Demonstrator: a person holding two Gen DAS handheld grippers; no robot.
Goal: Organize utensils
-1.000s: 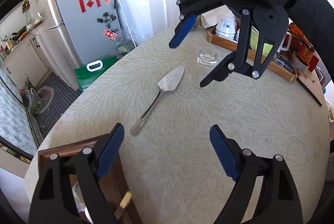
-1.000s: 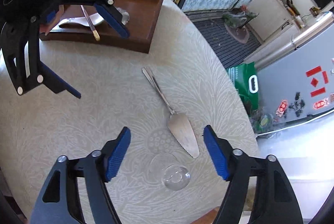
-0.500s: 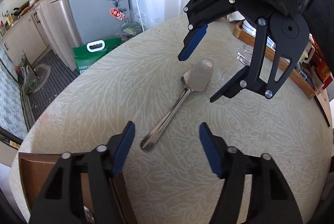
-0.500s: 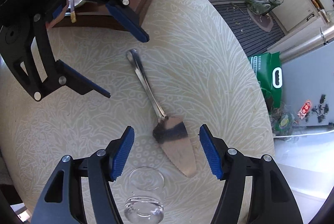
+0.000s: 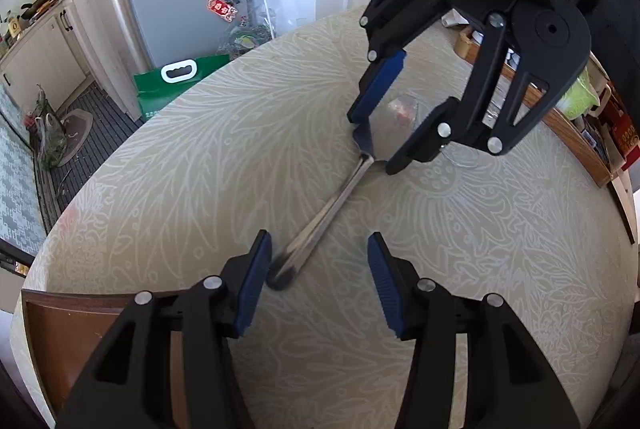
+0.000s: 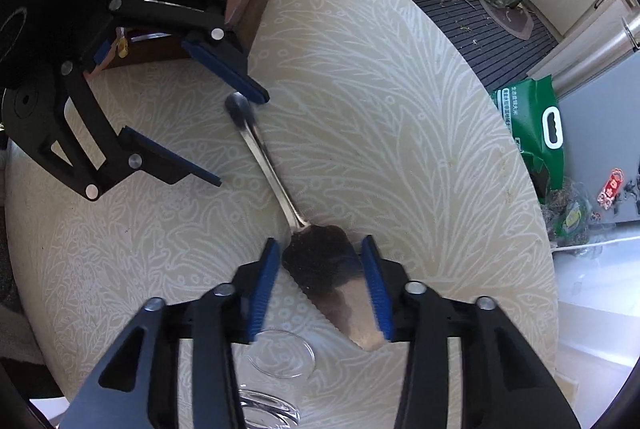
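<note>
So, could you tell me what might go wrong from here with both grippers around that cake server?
1. The right gripper is closing across the cake server's wide flat blade; the pads could slip off its thin edges.
2. The left gripper has only the handle tip beside one pad, so its grip may miss.
3. The glass lies just behind the blade and could get knocked.

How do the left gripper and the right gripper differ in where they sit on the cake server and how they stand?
The left gripper straddles the handle end of the cake server; the right gripper straddles its blade. The left gripper has a wide gap beside the thin handle; the right gripper's jaws are closing, with pads nearly at the blade's edges. Both are black with blue pads, and the server lies on the table.
</note>
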